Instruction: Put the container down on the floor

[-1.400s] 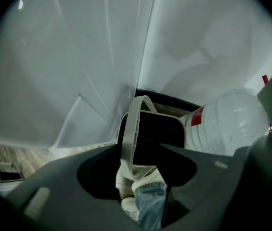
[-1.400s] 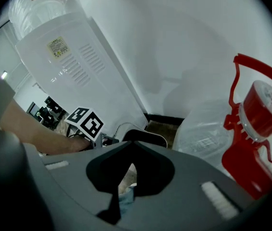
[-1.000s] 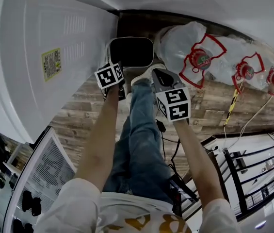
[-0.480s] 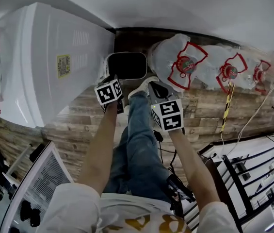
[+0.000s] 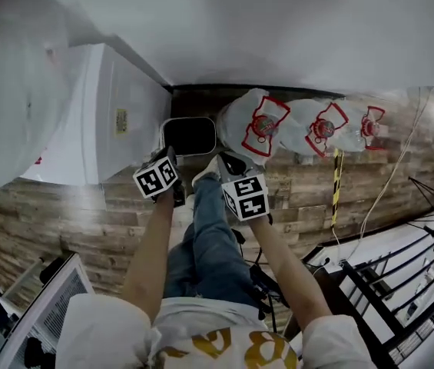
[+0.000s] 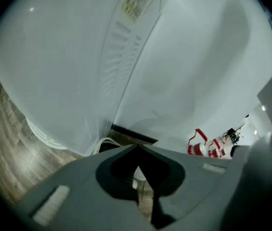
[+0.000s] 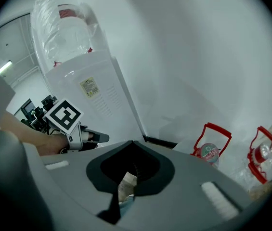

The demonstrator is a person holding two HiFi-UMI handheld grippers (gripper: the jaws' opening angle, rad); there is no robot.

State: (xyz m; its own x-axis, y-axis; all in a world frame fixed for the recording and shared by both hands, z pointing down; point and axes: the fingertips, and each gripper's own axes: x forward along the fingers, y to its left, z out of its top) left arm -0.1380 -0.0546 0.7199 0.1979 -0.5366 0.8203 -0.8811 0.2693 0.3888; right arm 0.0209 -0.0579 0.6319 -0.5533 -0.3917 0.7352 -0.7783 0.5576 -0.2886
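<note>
Container [image 5: 190, 135] — just beyond left tongs [image 5: 170, 158]

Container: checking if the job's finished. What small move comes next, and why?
Probably none beyond lowering both arms: the container stands on the floor beside the white dispenser, and the left gripper and right gripper are shut, holding nothing.

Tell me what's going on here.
A person stands holding a gripper in each hand. The container, a dark bin with a pale rim, sits on the wooden floor against the wall, between a white water dispenser and a row of water jugs with red handles. The left gripper and the right gripper both have their jaws together with nothing between them, so neither holds the container. It looks set down.
</note>
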